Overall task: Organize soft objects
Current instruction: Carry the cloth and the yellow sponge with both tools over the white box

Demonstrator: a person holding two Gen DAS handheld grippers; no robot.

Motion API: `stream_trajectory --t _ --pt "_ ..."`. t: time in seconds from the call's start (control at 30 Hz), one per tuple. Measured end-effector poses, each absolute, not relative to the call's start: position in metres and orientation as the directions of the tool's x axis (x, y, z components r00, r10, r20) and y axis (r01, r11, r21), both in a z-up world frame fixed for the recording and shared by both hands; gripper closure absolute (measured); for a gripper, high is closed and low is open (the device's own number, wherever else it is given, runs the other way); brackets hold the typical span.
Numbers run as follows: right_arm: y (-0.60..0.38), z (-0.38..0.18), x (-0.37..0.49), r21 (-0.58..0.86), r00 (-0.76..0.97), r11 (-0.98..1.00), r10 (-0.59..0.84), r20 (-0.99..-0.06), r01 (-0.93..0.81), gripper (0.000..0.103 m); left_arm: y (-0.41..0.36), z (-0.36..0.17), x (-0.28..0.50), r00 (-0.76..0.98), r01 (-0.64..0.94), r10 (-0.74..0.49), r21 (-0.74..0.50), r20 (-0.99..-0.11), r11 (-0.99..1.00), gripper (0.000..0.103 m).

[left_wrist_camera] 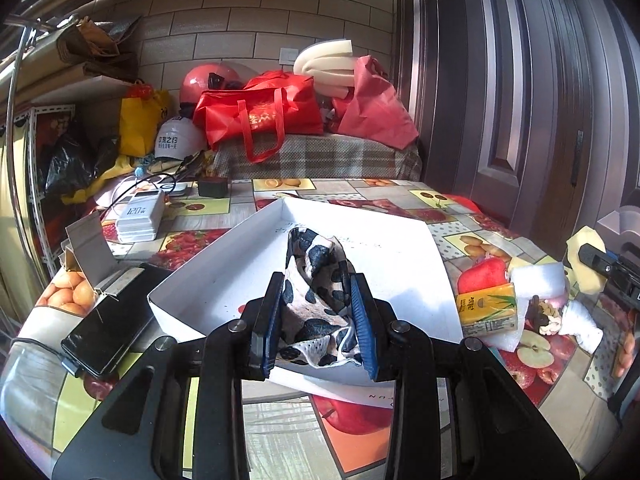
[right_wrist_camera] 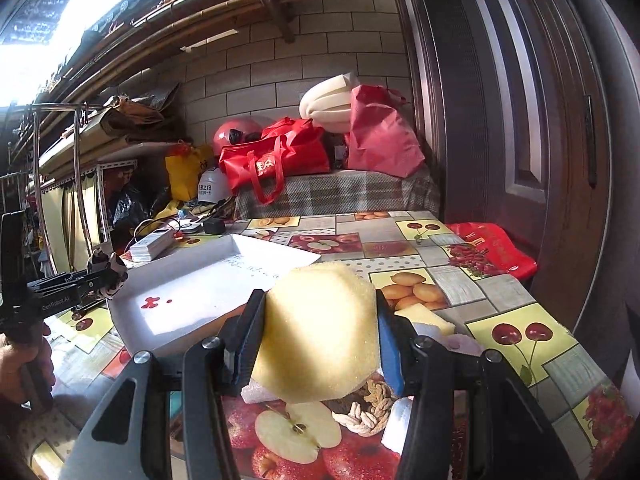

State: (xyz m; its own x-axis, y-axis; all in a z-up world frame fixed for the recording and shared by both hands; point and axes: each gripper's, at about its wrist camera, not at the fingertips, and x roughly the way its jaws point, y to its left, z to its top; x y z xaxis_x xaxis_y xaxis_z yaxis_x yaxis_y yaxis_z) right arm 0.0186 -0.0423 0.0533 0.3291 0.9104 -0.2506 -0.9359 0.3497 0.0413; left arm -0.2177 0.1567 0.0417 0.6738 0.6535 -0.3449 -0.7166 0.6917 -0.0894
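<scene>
- Crumpled black-and-white spotted cloth [left_wrist_camera: 318,300]: pinched between the blue pads of the left gripper [left_wrist_camera: 319,312], low centre of the left wrist view, over the near edge of the shallow white cardboard tray [left_wrist_camera: 224,276].
- Same cloth and left gripper [right_wrist_camera: 102,276] show at the left edge of the right wrist view, at the tray's [right_wrist_camera: 192,292] left rim.
- Pale yellow foam sponge [right_wrist_camera: 318,332]: squeezed between the right gripper's [right_wrist_camera: 318,344] two fingers, centre frame, held above the fruit-print tablecloth [right_wrist_camera: 500,292].
- Under the sponge: a knotted cream rope [right_wrist_camera: 366,410] and white foam pieces, lower centre.
- Right of the tray, left wrist view: a yellow tissue pack [left_wrist_camera: 486,310], white foam block [left_wrist_camera: 538,278].
- Left of the tray: a black phone [left_wrist_camera: 108,330], white power bank [left_wrist_camera: 140,216].
</scene>
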Motion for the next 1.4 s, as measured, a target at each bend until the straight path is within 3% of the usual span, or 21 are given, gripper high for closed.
stream_trajectory --t 0.47,0.77,0.9,1.2,1.4 --pt "-0.001 0.051 -0.023 0.016 0.215 0.228 0.935 -0.283 -0.973 0.052 0.159 0.043 -0.219 0.670 -0.722 0.666 -0.082 -0.327 0.687 0.071" --pt "0.034 0.041 -0.006 0.059 0.220 0.256 0.911 -0.349 -0.965 0.052 0.176 0.043 -0.208 0.646 -0.739 0.689 -0.044 -0.328 0.672 0.071" --pt "0.047 0.041 -0.009 0.040 0.228 0.255 0.914 -0.336 -0.966 0.052 0.190 0.043 -0.202 0.629 -0.757 0.705 -0.049 -0.327 0.652 0.071" --pt "0.089 0.042 -0.030 -0.012 0.188 0.195 0.922 -0.337 -0.981 0.052 0.216 0.042 -0.191 0.614 -0.772 0.705 -0.084 -0.354 0.630 0.071" --pt "0.122 0.040 -0.027 0.014 0.172 0.193 0.905 -0.389 -0.981 0.052 0.226 0.041 -0.171 0.608 -0.763 0.700 -0.035 -0.374 0.645 0.071"
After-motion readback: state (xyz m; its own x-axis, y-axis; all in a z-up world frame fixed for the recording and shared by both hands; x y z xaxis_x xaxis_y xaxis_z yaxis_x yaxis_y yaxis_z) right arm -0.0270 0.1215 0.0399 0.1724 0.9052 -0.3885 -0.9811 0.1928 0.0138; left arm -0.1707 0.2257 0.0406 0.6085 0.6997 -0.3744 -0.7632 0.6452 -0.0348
